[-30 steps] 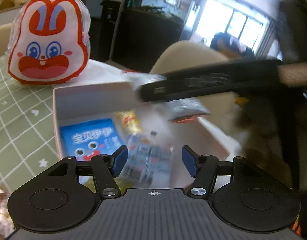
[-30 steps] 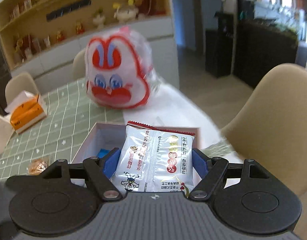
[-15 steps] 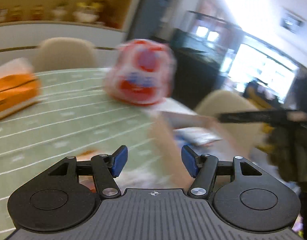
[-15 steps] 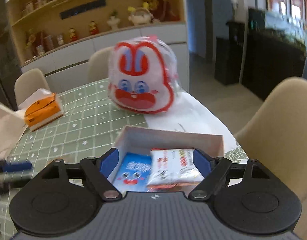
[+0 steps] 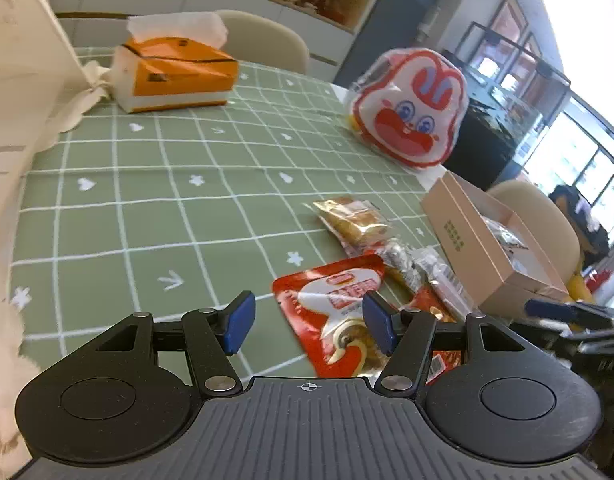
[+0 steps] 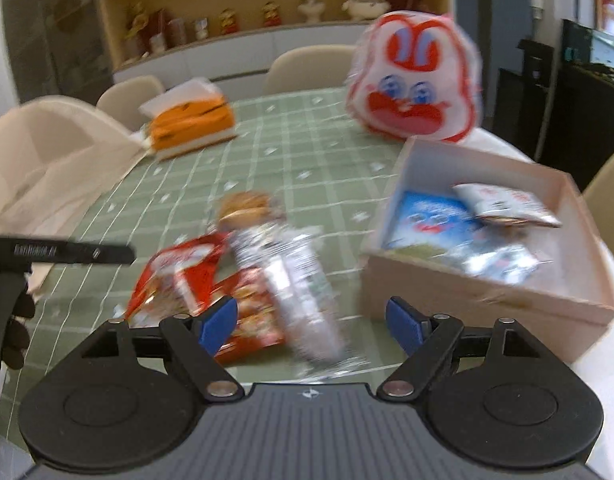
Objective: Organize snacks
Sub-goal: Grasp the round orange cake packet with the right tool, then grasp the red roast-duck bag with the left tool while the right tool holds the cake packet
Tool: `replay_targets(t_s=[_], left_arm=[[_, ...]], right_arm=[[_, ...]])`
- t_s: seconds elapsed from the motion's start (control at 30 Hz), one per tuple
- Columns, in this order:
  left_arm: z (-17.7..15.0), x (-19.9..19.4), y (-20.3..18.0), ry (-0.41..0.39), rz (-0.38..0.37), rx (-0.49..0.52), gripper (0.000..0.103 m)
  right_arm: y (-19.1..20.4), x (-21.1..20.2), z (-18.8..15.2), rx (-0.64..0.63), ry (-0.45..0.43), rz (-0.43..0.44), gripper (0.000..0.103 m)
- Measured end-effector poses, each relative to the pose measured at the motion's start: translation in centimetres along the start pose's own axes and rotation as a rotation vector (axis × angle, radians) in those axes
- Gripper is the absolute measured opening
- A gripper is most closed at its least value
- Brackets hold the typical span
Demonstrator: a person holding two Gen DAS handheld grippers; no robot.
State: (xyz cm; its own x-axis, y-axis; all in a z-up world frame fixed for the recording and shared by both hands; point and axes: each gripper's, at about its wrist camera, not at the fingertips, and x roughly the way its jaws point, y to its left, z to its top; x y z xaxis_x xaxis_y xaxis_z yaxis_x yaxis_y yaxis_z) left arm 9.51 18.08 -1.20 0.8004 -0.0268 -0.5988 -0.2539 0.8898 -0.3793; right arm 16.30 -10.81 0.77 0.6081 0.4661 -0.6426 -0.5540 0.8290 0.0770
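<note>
Right wrist: white packet (image 6: 507, 204) now lies in box (image 6: 487, 300) at 2 o'clock; right gripper (image 6: 311, 324) fingers have just been opening, empty — left gripper (image 5: 305, 322) open, empty; both now face desk pile.

Home dining room. Bench under a green grid-pattern tablecloth (image 5: 155, 184), beige moulded dining chairs (image 6: 311, 66) drawn up around it. Wall shelf (image 6: 267, 8) behind carries small figurines and ornaments above white cabinets. Orange tissue pack (image 5: 175, 74) on the cloth. Large bright windows (image 5: 575, 160) and dark cabinet (image 5: 495, 136) at the side.
</note>
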Motion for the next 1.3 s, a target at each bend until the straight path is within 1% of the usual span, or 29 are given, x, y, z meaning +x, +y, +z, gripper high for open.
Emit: replay_targets(t_s=[0.1,0.17,0.23,0.27,0.37,0.47,0.57,0.67,0.7,0.73,0.87,0.9,0.93,0.97,1.0,1.07,1.13,1.3], left_arm=[[-0.8,-1.2,-0.1,-0.006,0.04,0.002,0.065],[-1.6,-1.6,0.0,-0.009,0.067,-0.005,0.065],[-2.3,-2.1,0.2,-0.012,0.08,-0.012,0.065],[-2.6,-2.1,0.1,-0.012,0.076,-0.015,0.065],[-3.0,-2.7,0.2,-0.03,0.024,-0.021,0.065],[-3.3,-3.0,0.2,-0.036,0.023,-0.017,0.065],[-3.6,-2.9,0.6,-0.044,0.018,-0.042,0.065],[-3.7,-2.6,0.8,-0.04,0.018,-0.051,0.065],[-3.8,-2.6,0.7,-0.043,0.015,-0.052,0.065],[-3.9,-2.6,0.7,-0.045,0.014,-0.048,0.065],[-4.1,-2.4,0.5,-0.044,0.012,-0.038,0.065],[-4.1,-2.4,0.4,-0.044,0.011,-0.035,0.065],[-4.1,-2.4,0.4,-0.045,0.01,-0.033,0.065],[-4.1,-2.5,0.3,-0.047,0.009,-0.03,0.065],[-4.1,-2.5,0.2,-0.048,0.007,-0.027,0.065],[-4.2,-2.5,0.1,-0.048,0.001,-0.023,0.065],[-4.3,-2.4,0.0,-0.046,-0.001,-0.018,0.065],[-4.4,-2.4,-0.3,-0.043,-0.007,-0.007,0.065]], right_arm=[[3.0,1.5,1.1,-0.052,-0.006,0.009,0.082],[5.1,2.9,2.6,-0.114,-0.034,-0.018,0.082],[6.8,5.4,4.7,-0.149,-0.036,-0.052,0.082],[7.3,6.9,5.7,-0.154,-0.02,-0.066,0.082],[8.1,11.8,8.5,-0.14,0.039,-0.132,0.082],[8.4,15.9,10.1,-0.132,0.102,-0.221,0.082],[8.1,17.8,10.7,-0.069,0.165,-0.208,0.084],[8.1,17.6,10.4,-0.024,0.172,-0.203,0.083],[8.2,17.2,10.3,-0.017,0.166,-0.202,0.075],[8.2,16.6,10.1,-0.009,0.161,-0.2,0.07],[9.4,14.1,9.7,-0.062,0.126,-0.188,0.059],[9.6,13.1,9.6,-0.078,0.11,-0.186,0.047],[9.9,11.8,9.5,-0.09,0.095,-0.171,0.045],[10.0,10.7,9.4,-0.096,0.078,-0.163,0.032],[10.1,9.7,9.4,-0.099,0.069,-0.149,0.03],[10.0,7.6,9.2,-0.105,0.049,-0.132,0.028],[10.0,6.4,8.9,-0.125,0.048,-0.125,0.028],[9.5,6.5,7.9,-0.11,0.087,-0.117,0.028]])
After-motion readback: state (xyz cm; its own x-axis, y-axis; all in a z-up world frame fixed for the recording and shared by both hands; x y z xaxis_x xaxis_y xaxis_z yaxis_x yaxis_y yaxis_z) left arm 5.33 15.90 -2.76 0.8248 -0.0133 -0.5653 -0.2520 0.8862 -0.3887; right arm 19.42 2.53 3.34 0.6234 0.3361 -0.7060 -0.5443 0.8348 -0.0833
